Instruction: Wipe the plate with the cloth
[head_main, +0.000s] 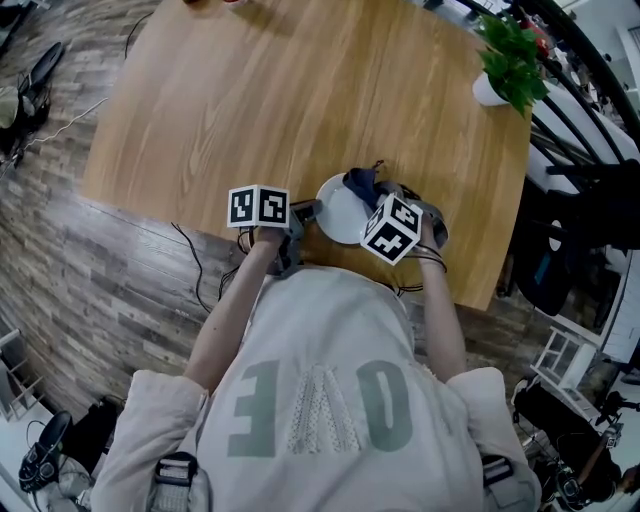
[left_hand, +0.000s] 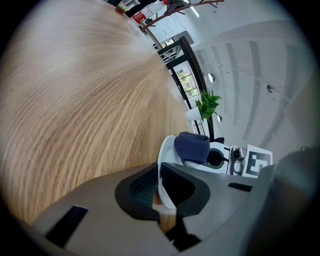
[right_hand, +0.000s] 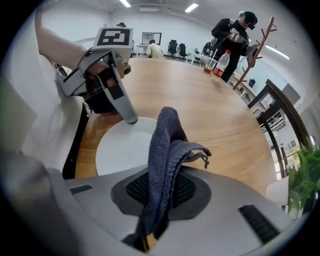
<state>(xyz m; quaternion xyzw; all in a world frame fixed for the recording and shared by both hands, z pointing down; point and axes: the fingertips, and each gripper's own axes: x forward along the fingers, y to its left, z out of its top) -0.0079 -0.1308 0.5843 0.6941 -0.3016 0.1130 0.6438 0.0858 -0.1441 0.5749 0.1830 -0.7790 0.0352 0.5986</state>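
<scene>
A white plate (head_main: 338, 212) lies near the table's front edge. My left gripper (head_main: 308, 210) is shut on its left rim; in the left gripper view the thin rim (left_hand: 163, 186) runs between the dark pads. My right gripper (head_main: 378, 198) is over the plate's right side, pointing steeply down, and is shut on a dark blue cloth (head_main: 362, 182). In the right gripper view the cloth (right_hand: 166, 150) stands up folded between the jaws above the plate (right_hand: 120, 150). The left gripper (right_hand: 128, 118) there bites the plate's far rim. The cloth (left_hand: 192, 146) hangs over the plate's far part.
The plate sits on a round wooden table (head_main: 300, 90). A potted plant (head_main: 508, 58) stands at its far right edge. Across the table a person (right_hand: 233, 29) stands by a bottle (right_hand: 220, 63) and a coat stand (right_hand: 260, 40). Cables hang at the table's near edge (head_main: 195, 262).
</scene>
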